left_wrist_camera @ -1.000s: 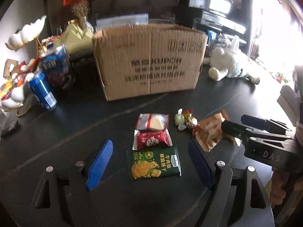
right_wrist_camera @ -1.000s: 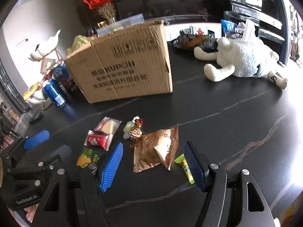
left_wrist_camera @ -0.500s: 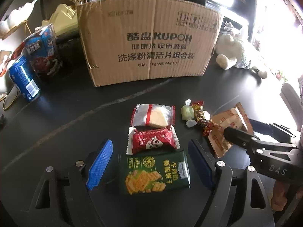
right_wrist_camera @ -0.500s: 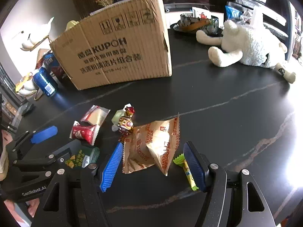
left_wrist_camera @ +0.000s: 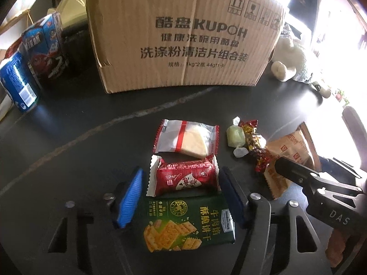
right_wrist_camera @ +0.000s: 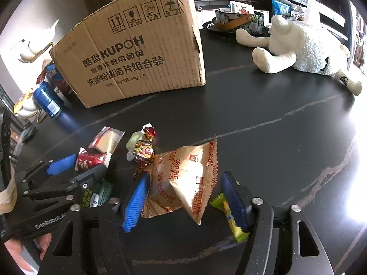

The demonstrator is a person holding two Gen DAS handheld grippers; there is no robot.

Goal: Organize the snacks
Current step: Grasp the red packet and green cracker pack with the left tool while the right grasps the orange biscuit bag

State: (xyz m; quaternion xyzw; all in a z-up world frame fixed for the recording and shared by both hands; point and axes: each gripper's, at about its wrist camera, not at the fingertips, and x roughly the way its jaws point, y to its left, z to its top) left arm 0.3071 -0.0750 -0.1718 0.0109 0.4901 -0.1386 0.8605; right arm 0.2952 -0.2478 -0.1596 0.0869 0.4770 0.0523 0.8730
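Observation:
Snack packs lie on the black table before a cardboard box (left_wrist_camera: 183, 34). My left gripper (left_wrist_camera: 181, 194) is open, its blue fingers either side of the green cracker pack (left_wrist_camera: 188, 222) and the red pack (left_wrist_camera: 183, 176). A clear pack with a pale cake (left_wrist_camera: 187, 139) lies beyond. My right gripper (right_wrist_camera: 185, 197) is open around the tan Fortune Biscuits bag (right_wrist_camera: 185, 183). A yellow-green candy stick (right_wrist_camera: 229, 215) lies by its right finger. Small wrapped candies (right_wrist_camera: 143, 149) lie just ahead. The box (right_wrist_camera: 135, 52) stands behind.
A blue can (left_wrist_camera: 18, 82) and drink cartons (left_wrist_camera: 45, 48) stand left of the box. A white plush toy (right_wrist_camera: 298, 48) lies at the right, with a dark bowl (right_wrist_camera: 238, 23) behind it. Each gripper shows in the other's view.
Both grippers have moved forward and lower toward the snacks. The left fingers now flank the green and red packs; the right fingers flank the tan bag.

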